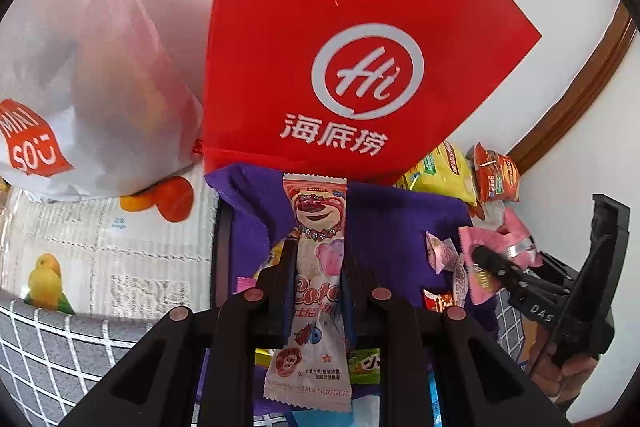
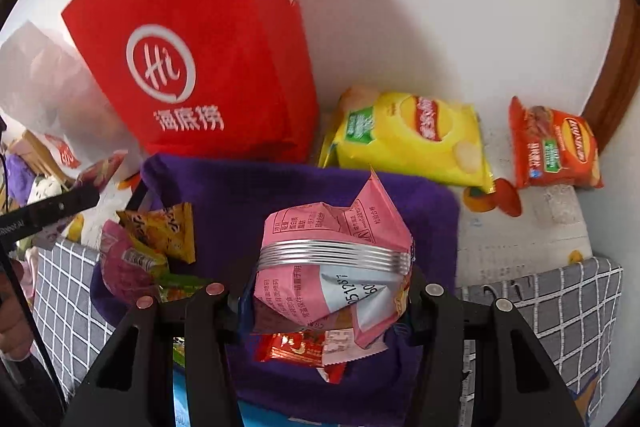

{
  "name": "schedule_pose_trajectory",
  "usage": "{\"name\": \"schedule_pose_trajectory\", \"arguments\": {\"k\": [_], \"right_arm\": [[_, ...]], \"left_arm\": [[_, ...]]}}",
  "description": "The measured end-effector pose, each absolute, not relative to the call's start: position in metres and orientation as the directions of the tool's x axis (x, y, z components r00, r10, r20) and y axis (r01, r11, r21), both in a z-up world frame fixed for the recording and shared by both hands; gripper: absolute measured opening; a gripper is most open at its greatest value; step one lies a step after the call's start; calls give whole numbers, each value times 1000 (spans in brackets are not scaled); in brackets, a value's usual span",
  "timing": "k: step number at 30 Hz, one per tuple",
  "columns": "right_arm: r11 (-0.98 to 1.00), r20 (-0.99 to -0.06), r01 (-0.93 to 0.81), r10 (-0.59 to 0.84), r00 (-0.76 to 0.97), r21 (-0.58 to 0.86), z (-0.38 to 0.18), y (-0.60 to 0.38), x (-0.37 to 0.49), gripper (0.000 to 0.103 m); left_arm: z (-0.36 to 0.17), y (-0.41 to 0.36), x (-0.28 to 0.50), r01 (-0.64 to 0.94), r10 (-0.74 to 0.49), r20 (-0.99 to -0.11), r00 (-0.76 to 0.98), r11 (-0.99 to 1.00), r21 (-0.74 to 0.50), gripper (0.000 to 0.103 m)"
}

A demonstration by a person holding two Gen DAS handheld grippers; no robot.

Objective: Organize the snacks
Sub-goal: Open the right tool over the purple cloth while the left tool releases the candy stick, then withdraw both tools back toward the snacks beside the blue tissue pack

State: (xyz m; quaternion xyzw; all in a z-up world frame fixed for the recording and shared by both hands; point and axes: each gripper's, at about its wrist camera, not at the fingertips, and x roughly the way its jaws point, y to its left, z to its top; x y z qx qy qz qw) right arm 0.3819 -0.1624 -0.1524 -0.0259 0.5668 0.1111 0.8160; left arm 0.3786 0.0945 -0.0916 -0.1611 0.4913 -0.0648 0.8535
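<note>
Pinched between the left gripper [image 1: 320, 267] jaws is a long pink bear-print candy wrapper [image 1: 316, 291] reading "I AM A HUGGER", held over the purple cloth bin [image 1: 392, 219]. Behind it stands a big red bag [image 1: 360, 27] printed "Hi" and "海底捞", beside a white bag [image 1: 80, 87] marked "MINISO". Against the white wall [image 2: 440, 7], on a fruit-print cloth [image 1: 100, 247], lie a yellow chip bag [image 2: 416, 139] and an orange-red chip bag [image 2: 556, 147]. Over the same bin, the right gripper [image 2: 328, 291] clamps a crumpled pink packet [image 2: 336, 259]; small loose snacks [image 2: 156, 239] lie inside.
</note>
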Motion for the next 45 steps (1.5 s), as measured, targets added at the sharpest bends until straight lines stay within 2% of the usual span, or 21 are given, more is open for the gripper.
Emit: {"name": "schedule_pose_trajectory", "arguments": {"k": [8, 18, 21, 24, 33, 37, 40, 45], "right_arm": [[970, -949, -214, 172, 263, 116, -171, -160, 386, 53], [970, -951, -223, 154, 269, 94, -165, -155, 385, 55], [967, -939, -237, 161, 303, 90, -155, -155, 382, 66], [969, -931, -234, 153, 331, 76, -147, -156, 381, 70], [976, -904, -200, 159, 397, 84, -122, -163, 377, 71], [979, -892, -195, 137, 432, 56, -113, -162, 375, 71], [984, -880, -176, 113, 461, 34, -103, -163, 372, 71], [988, -852, -151, 106, 513, 32, -86, -163, 355, 71]], "left_arm": [[-103, 72, 381, 6, -354, -812, 465, 918, -397, 18], [-121, 41, 382, 47, -377, -839, 393, 919, -391, 18], [-125, 39, 383, 46, -380, -842, 382, 918, -393, 19], [-126, 38, 384, 46, -381, -844, 377, 918, -394, 19], [-125, 38, 385, 37, -397, -841, 368, 910, -413, 20], [-121, 36, 384, 42, -414, -833, 367, 902, -430, 25], [-115, 37, 382, 41, -416, -829, 374, 900, -434, 44], [-96, 37, 373, 66, -418, -809, 413, 900, -431, 50]]}}
